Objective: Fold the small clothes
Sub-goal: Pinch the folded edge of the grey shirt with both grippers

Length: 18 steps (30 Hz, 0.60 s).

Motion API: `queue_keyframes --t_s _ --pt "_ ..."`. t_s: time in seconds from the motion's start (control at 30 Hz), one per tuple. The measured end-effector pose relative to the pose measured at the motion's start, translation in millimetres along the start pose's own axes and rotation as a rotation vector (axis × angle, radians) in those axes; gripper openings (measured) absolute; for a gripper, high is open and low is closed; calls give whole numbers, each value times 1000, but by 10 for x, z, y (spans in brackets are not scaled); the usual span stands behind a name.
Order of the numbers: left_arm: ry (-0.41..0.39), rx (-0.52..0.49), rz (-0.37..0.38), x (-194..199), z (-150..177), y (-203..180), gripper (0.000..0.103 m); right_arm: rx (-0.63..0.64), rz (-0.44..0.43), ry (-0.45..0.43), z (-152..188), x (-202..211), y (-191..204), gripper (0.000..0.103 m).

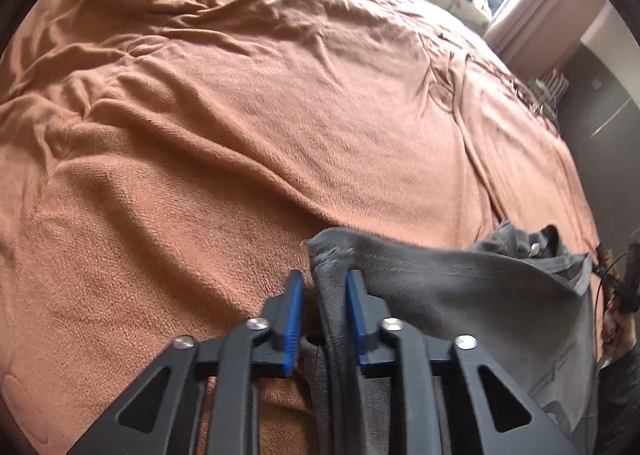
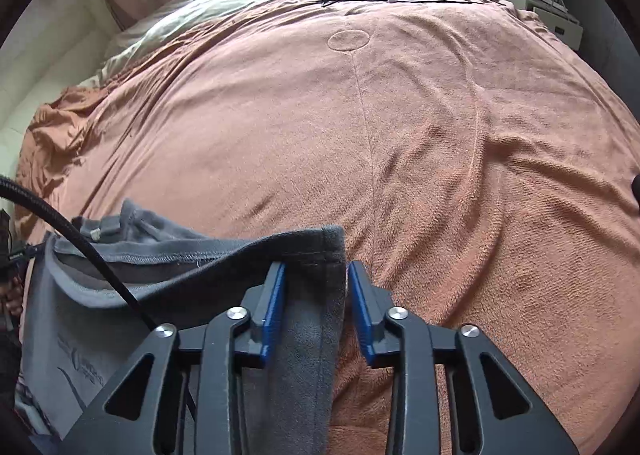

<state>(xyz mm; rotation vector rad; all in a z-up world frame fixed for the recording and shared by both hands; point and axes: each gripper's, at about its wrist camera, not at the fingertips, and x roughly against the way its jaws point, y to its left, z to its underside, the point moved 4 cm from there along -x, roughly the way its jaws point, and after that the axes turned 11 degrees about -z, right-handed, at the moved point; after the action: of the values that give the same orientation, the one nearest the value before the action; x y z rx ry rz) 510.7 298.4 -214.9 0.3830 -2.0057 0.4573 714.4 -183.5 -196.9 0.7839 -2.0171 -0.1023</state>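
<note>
Left gripper [image 1: 324,283] clamps grey shirt [image 1: 460,287] corner; right gripper [image 2: 316,279] grips opposite corner, jaws part spread, above blanket [image 2: 440,135].

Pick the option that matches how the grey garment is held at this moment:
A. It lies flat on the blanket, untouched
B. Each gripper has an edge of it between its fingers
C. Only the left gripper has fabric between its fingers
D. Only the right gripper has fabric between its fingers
B: grey garment fabric sits between the blue pads of the left gripper and of the right gripper, stretched between them above the orange blanket.
</note>
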Motion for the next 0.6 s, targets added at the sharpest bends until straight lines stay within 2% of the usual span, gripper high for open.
queue_keyframes --t_s 0.17,0.6 --pt "-28 23 25 123 -21 55 7 -18 10 -7 -16 75 -24 7" --pt "-151 3 52 667 -133 47 5 25 26 -126 -42 660 238 4"
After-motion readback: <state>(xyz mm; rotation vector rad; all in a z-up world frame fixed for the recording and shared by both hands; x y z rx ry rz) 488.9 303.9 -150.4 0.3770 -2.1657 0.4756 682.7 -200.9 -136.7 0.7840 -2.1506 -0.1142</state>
